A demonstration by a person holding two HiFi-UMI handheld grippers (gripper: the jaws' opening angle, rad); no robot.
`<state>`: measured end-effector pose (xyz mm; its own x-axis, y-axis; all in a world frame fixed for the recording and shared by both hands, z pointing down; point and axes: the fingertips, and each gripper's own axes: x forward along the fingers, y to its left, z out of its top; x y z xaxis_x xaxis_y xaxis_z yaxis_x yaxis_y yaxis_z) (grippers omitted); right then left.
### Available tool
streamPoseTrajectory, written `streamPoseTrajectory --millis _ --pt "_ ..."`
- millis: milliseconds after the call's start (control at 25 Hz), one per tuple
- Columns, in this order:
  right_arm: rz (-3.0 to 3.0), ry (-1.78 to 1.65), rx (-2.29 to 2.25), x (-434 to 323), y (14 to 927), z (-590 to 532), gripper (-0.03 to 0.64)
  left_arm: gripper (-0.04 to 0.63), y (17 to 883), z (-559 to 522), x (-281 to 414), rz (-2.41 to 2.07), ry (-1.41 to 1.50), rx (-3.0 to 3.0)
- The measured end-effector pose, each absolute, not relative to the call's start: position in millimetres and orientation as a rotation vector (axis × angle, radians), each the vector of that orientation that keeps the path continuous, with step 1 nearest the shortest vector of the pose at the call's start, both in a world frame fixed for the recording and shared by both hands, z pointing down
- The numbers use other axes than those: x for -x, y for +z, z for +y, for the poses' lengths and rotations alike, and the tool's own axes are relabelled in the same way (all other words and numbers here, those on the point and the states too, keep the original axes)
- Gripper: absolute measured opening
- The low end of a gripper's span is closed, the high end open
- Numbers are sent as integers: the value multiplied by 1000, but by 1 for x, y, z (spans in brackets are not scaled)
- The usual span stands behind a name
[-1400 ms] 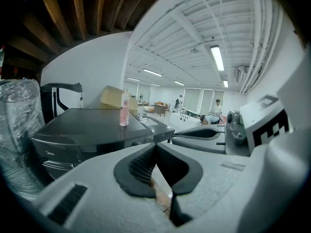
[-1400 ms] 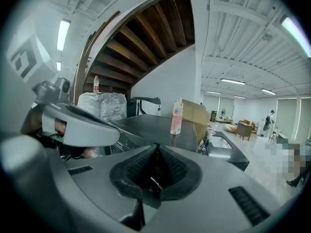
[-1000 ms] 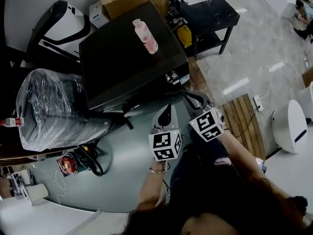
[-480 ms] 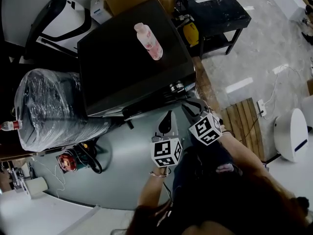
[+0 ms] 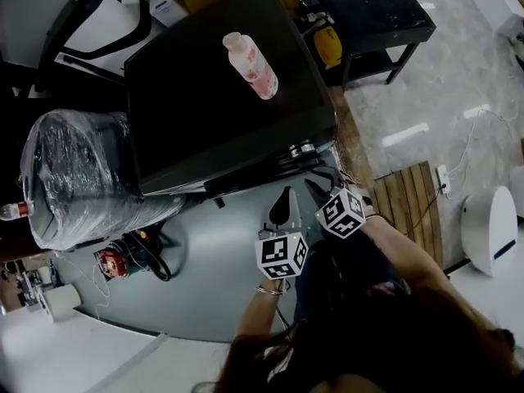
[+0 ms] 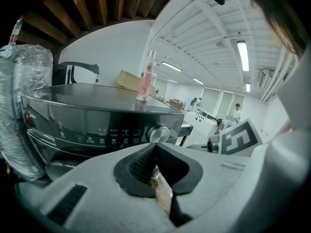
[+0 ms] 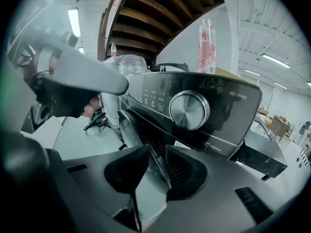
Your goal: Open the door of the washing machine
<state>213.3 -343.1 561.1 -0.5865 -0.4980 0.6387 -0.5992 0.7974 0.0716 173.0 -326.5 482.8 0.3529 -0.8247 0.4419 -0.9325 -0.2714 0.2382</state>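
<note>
While the right gripper is being opened around the rim of the washing machine door, the jaws of the left gripper are pressed together, empty.

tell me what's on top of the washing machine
One pink bottle stands upright on the washing machine; nothing else shows. Only the patch beneath it is covered.
</note>
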Motion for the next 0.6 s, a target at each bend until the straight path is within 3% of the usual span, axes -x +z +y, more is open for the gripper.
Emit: streamPoseTrajectory --millis 600 --pt "-2201 222 -685 -213 651 -353 117 11 528 -336 -164 -1529 348 -2093"
